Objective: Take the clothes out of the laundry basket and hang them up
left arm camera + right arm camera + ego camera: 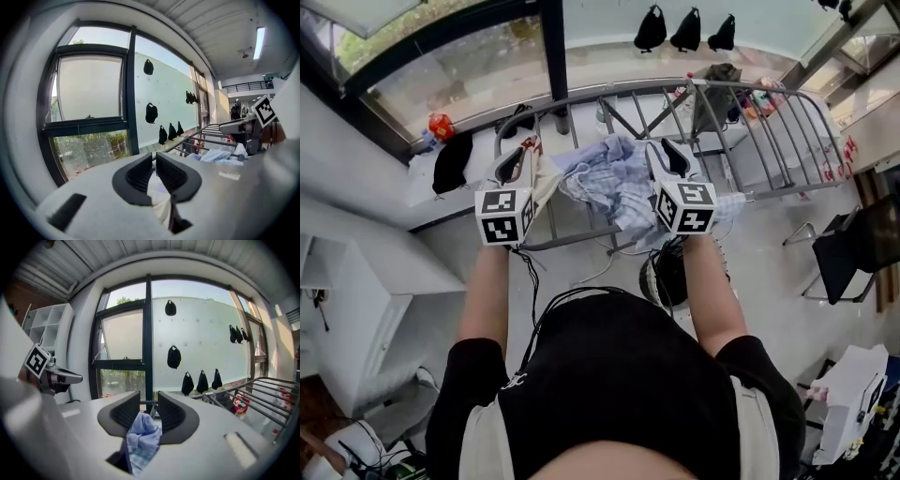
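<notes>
Head view: at centre frame, the left hand-held gripper (523,159) holds pale cloth (546,178) and the right hand-held gripper (671,155) a blue checked garment (605,183), above a drying rack (731,84).

Left gripper view: at lower centre, the jaws pinch the pale cloth.

Right gripper view: at lower centre, the jaws clamp the bunched blue checked garment.

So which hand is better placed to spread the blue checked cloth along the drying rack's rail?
Probably right. The right tongs pinch the blue checked cloth, which is bunched over the drying rack. The left tongs pinch only a pale cloth near the rack's front rail.
</notes>
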### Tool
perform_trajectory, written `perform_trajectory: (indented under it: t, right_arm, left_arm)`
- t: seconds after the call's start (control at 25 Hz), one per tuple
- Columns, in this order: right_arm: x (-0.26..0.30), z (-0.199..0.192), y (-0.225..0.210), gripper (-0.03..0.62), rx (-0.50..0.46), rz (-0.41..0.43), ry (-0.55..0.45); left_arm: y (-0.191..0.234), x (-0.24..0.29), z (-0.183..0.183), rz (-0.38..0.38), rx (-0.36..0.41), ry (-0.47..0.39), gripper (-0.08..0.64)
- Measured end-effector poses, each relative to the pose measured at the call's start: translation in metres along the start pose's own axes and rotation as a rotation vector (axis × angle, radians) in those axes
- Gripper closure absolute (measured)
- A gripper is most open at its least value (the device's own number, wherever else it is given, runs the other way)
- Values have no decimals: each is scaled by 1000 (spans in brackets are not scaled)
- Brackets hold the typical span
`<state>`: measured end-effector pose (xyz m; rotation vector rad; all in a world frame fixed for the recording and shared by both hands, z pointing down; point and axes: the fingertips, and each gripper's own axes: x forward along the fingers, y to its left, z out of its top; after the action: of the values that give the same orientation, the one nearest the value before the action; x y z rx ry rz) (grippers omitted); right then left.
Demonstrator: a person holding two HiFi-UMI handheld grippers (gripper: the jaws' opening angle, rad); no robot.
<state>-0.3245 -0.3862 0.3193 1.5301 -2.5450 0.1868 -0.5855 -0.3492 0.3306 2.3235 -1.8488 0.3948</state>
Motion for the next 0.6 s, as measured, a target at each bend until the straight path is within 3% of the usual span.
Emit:
perform_trajectory:
  t: [0.12, 0.28, 0.6]
  right_arm:
    - [-36, 26, -15, 484, 24, -38, -86]
    - [-84, 42, -40, 577, 24, -91, -150]
    - [-169, 40, -94, 580, 25, -182, -195]
  left_arm:
    - [-35, -11, 20, -9, 18, -41, 554]
    - [-87, -22, 41, -50, 42, -84, 560]
    - [-186, -29, 68, -172, 56, -135, 560]
